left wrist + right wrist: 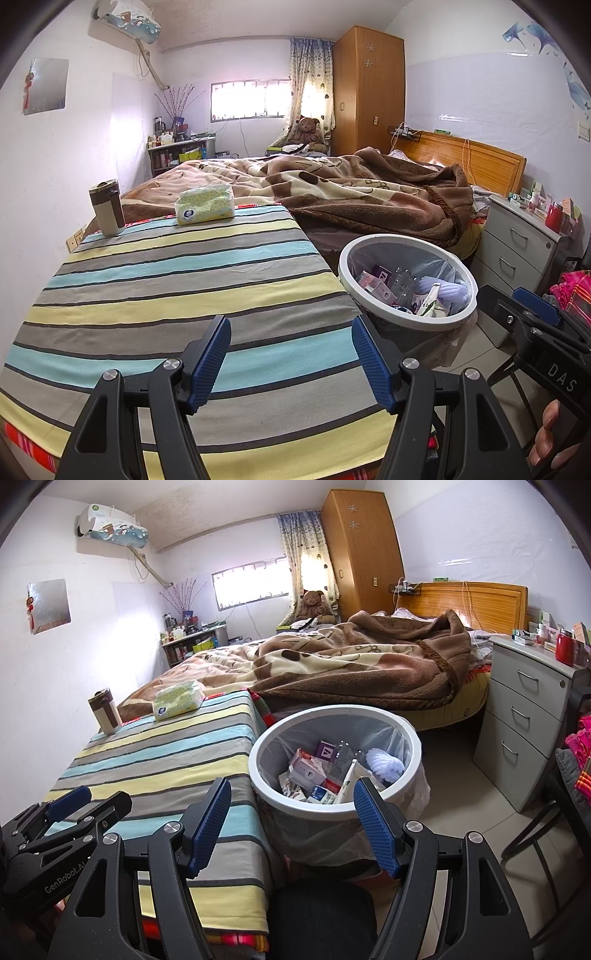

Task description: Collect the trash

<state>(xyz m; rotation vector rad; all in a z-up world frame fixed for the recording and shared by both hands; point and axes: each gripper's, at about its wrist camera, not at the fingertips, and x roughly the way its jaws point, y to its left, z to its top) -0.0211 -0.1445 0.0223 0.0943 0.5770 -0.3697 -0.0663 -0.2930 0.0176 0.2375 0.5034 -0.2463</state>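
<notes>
A white waste bin [345,266] [255,771] with a clear liner stands on the floor beside the striped table; it holds small boxes, wrappers and a pale lilac knobbly thing [384,762]. My left gripper [290,334] hovers open over the near part of the striped tablecloth [166,288], nothing between its blue pads. My right gripper [291,801] is open just in front of the bin, its right fingertip overlapping the rim, with nothing held. Each gripper shows at the edge of the other's view. A tumbler [107,208] and a tissue pack [205,205] sit at the table's far end.
An unmade bed [332,184] with a brown blanket lies behind the table and bin. A grey drawer cabinet [524,720] with bottles and boxes on top stands right. A dark chair [554,812] with pink cloth is at far right. Tiled floor shows between bin and cabinet.
</notes>
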